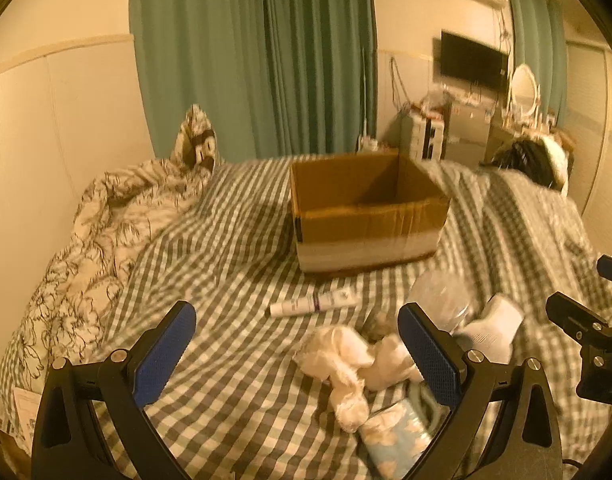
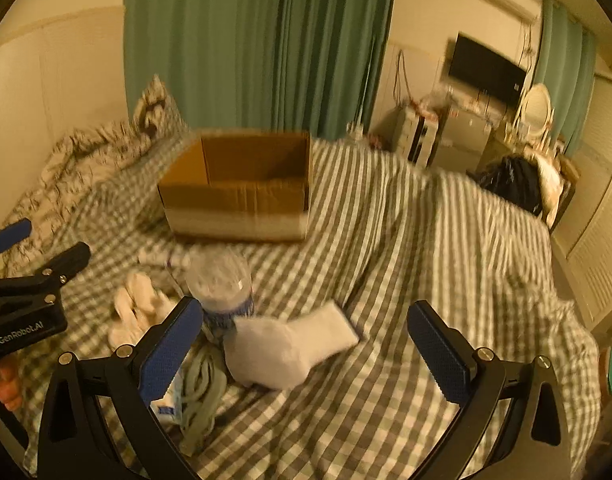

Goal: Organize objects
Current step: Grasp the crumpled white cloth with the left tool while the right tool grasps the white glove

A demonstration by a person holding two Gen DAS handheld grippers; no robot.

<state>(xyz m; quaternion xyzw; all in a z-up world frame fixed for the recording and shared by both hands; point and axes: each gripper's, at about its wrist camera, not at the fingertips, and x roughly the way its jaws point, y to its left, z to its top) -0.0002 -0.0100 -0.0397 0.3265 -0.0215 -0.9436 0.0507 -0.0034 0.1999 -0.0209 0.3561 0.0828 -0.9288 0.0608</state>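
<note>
Both the left gripper (image 1: 296, 344) and right gripper (image 2: 306, 336) hover spread wide and empty above the checked bedspread (image 1: 234, 392). Just beyond them lie a white sock (image 2: 290, 344), plastic bottle (image 2: 222, 280) and tube (image 1: 311, 303). The open cardboard box (image 1: 365, 216) stands farther back.

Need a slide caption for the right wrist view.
Open right gripper above a white sock and clear plastic bottle on a checked bedspread, open cardboard box behind.

A big bed (image 1: 234, 360) with a checked cover fills the room. Long green curtains (image 1: 258, 60) hang behind it. A black TV (image 1: 471, 60) is on the cream wall (image 1: 58, 120). The light is warm yellow.
</note>
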